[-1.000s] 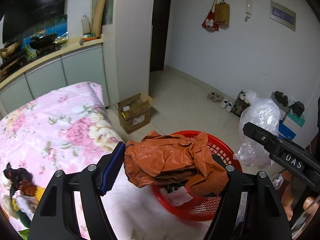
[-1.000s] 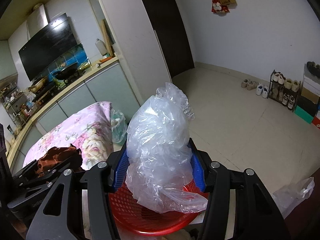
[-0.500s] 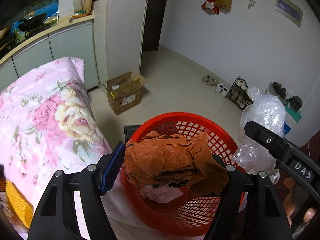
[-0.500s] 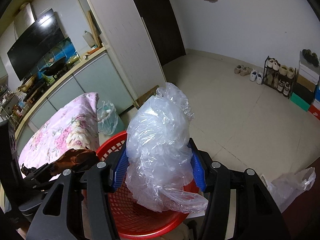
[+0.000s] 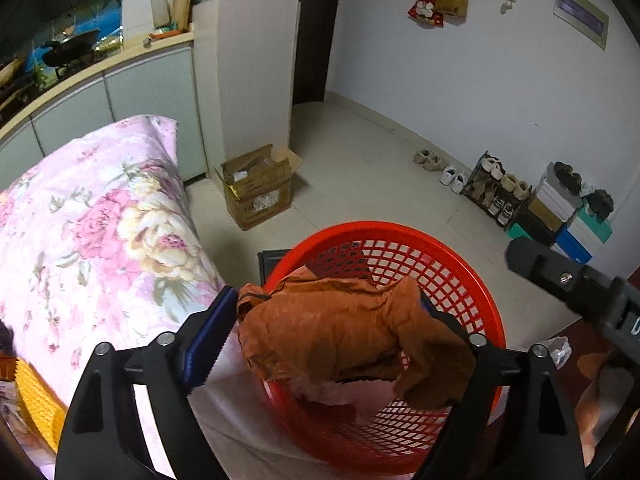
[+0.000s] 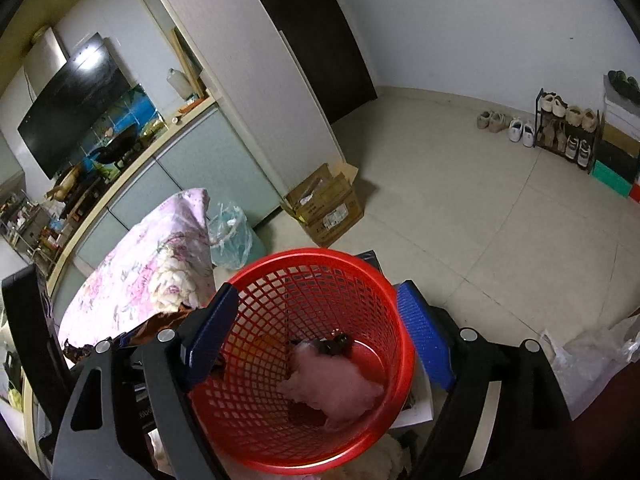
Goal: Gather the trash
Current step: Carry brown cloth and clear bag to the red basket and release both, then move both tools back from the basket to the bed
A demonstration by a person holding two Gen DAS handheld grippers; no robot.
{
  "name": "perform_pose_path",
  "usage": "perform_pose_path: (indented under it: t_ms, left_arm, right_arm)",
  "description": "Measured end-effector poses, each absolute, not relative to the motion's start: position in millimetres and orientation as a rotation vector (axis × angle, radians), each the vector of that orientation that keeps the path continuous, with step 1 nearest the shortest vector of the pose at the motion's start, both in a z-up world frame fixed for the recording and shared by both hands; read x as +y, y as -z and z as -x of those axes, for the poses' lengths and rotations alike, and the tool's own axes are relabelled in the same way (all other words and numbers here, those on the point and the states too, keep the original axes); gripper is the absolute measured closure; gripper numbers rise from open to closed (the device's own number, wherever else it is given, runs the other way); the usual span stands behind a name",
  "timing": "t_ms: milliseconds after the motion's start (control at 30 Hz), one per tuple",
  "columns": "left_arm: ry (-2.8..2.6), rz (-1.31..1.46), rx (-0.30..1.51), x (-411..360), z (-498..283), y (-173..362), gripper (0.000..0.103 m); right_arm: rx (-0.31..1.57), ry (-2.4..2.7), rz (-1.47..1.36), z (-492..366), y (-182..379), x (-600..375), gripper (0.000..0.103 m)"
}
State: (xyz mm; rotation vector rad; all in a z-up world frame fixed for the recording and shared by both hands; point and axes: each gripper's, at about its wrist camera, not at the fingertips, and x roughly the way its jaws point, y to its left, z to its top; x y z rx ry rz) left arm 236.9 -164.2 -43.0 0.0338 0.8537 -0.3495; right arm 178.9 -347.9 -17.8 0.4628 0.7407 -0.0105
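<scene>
The left gripper [image 5: 326, 300] has just been opening its jaws. They stand wide, but the orange-brown bag [image 5: 340, 336] hangs between them, draped over the right finger, above the red basket [image 5: 380, 226]. Shake it free inside the rim.

The right gripper [image 6: 316, 292] has also just been opening and is wide and empty, with pale trash [image 6: 332, 384] in the basket beneath.

The floral quilt [image 5: 100, 208] crowds the left fingers, and open floor [image 5: 360, 160] lies beyond.

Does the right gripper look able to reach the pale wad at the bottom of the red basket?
Probably yes: the right gripper hangs open and empty over the mouth of the red basket, and nothing covers the pale wad inside.
</scene>
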Motion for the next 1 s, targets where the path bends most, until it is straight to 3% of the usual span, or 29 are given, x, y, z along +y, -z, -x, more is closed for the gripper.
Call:
perform_pose_path:
  t_ms: [233,1000]
  left_arm:
    - [0.347,-0.007,0.812,-152,-230,28,0.015]
    - [0.192,-0.019,0.664,-81,-170,-14,0.014]
  right_arm:
    - [0.699,0.010,-0.463,-171,5,-347,0.024]
    - [0.602,-0.075,-0.361,-151,-26,-302,0.024]
